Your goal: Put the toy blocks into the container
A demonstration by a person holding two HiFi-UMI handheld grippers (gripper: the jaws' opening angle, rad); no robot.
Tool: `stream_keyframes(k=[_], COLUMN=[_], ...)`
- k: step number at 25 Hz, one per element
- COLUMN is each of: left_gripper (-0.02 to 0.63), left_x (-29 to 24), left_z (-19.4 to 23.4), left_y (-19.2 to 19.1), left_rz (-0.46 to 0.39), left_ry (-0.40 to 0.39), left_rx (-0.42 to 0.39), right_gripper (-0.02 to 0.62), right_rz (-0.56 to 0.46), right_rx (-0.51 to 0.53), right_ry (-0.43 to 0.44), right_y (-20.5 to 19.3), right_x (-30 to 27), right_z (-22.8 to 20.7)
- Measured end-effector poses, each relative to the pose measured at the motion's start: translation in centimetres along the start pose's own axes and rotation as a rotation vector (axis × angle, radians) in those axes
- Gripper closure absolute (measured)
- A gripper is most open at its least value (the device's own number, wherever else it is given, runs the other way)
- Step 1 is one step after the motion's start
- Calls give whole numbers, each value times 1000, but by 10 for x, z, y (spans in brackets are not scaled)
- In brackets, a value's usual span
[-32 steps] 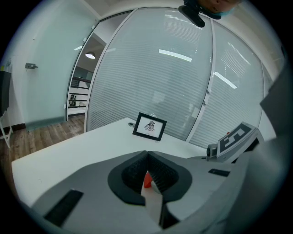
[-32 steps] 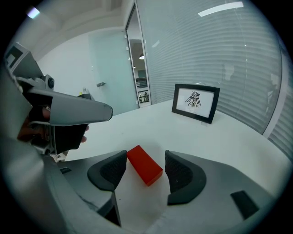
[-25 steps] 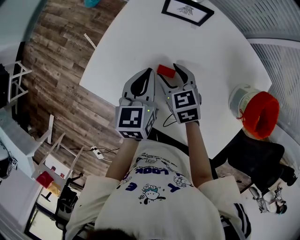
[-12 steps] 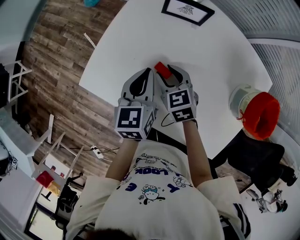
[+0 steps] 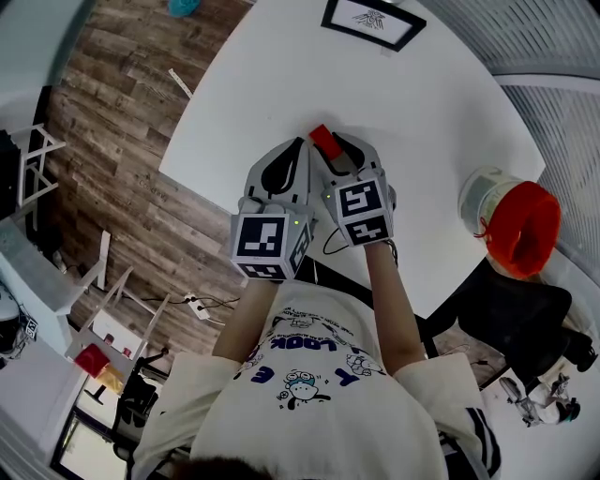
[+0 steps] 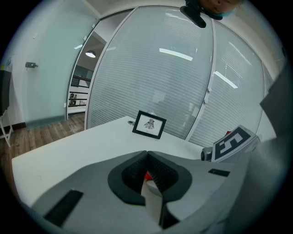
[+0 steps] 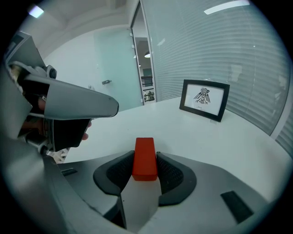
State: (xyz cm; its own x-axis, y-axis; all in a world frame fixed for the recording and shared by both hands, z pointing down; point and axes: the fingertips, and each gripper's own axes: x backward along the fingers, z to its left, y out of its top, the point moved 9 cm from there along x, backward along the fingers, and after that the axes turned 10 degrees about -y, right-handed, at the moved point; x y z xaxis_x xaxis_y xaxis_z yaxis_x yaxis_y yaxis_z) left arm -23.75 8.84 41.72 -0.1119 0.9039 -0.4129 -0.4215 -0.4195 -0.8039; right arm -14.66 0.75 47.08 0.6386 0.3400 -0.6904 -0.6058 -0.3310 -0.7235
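A red toy block [image 5: 322,139] [image 7: 144,153] lies on the white round table [image 5: 422,94]. My right gripper [image 5: 330,148] [image 7: 145,157] has just been closing its jaws, and both pads now press the block's sides. My left gripper [image 5: 298,148] [image 6: 146,156] rests close beside it on the left, jaws shut with nothing held; a sliver of red shows behind its tips. The container, a white bucket with a red inside [image 5: 511,220], stands at the table's right edge, well away from both grippers.
A black-framed picture [image 5: 375,19] [image 7: 204,98] [image 6: 149,124] stands at the far side of the table. The table's near edge runs just under my hands, with wooden floor [image 5: 112,141] to the left. A dark chair [image 5: 525,319] sits by the bucket.
The right gripper's jaws went from wide open around the red block to closed against it. The block and gripper shifted slightly left. The left gripper stayed still.
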Motion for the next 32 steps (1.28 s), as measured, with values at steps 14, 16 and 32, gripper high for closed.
stream_keyframes(k=[14, 16, 32], left_gripper=[575, 575, 575], left_x=[-10, -15, -46], left_z=[-29, -36, -115], left_y=[13, 15, 25], left_rz=[-5, -4, 1], left_ry=[-82, -104, -294], left_rx=[-70, -86, -208], right_gripper=[434, 435, 434], right_rz=[-66, -76, -187], right_rx=[-96, -114, -266], right_ry=[-103, -131, -331], right_y=[5, 4, -5], right_x=[36, 44, 125], right_z=[-19, -26, -79])
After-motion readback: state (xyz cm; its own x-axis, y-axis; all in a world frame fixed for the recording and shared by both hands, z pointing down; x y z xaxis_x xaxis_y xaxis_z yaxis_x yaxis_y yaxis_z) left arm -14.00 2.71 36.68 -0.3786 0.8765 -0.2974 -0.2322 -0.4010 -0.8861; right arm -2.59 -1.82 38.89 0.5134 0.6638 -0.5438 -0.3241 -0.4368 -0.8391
